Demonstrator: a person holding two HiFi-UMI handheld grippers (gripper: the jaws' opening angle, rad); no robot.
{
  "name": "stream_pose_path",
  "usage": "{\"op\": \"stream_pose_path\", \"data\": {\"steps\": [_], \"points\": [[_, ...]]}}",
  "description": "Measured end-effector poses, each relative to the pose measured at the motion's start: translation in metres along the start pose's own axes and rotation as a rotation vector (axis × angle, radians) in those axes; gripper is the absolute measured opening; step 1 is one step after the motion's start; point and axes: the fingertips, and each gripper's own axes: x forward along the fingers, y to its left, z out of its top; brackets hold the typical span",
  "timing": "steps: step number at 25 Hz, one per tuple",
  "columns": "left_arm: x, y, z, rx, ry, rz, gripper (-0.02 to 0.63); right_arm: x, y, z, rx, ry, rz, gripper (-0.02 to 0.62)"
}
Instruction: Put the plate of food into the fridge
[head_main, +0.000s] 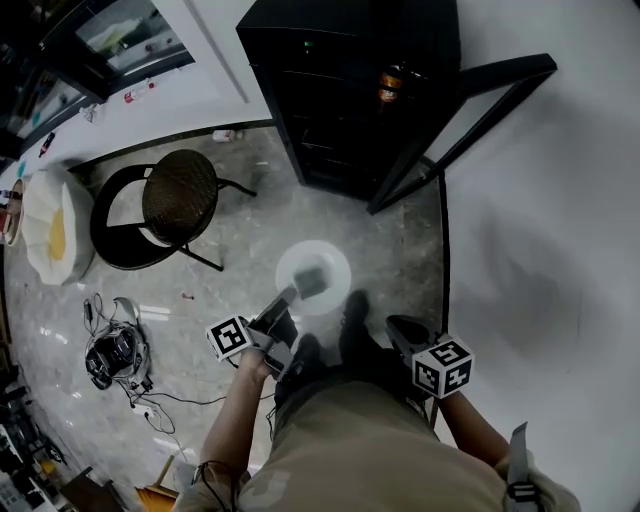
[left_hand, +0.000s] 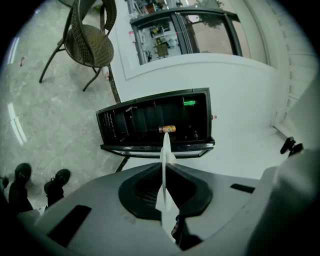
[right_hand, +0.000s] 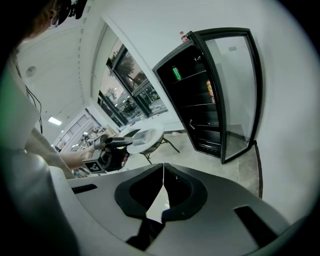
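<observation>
Plate (head_main: 292, 275) before open fridge (head_main: 340, 100), chair (head_main: 180, 195) aside

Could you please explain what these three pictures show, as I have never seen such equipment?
No robot here: a person holds a two-jaw gripper in each hand. One picture comes from a head camera looking down; the other two from cameras riding on each gripper. The left gripper pinches the rim of a white plate carrying some food. The right gripper is shut and empty. Ahead stands a black fridge with its glass door open; a chair stands nearby.
</observation>
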Motion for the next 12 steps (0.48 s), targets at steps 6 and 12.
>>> {"op": "stream_pose_path", "data": {"steps": [6,12], "points": [[0.029,0.002,0.001,0.011,-0.012,0.008,0.014,0.000,-0.026,0.009,0.014,-0.001,0.022,0.023],[0.056,0.003,0.006,0.015,-0.034,0.027,0.014,0.007,-0.048,0.023,-0.003,0.014,0.052,0.023]]}}
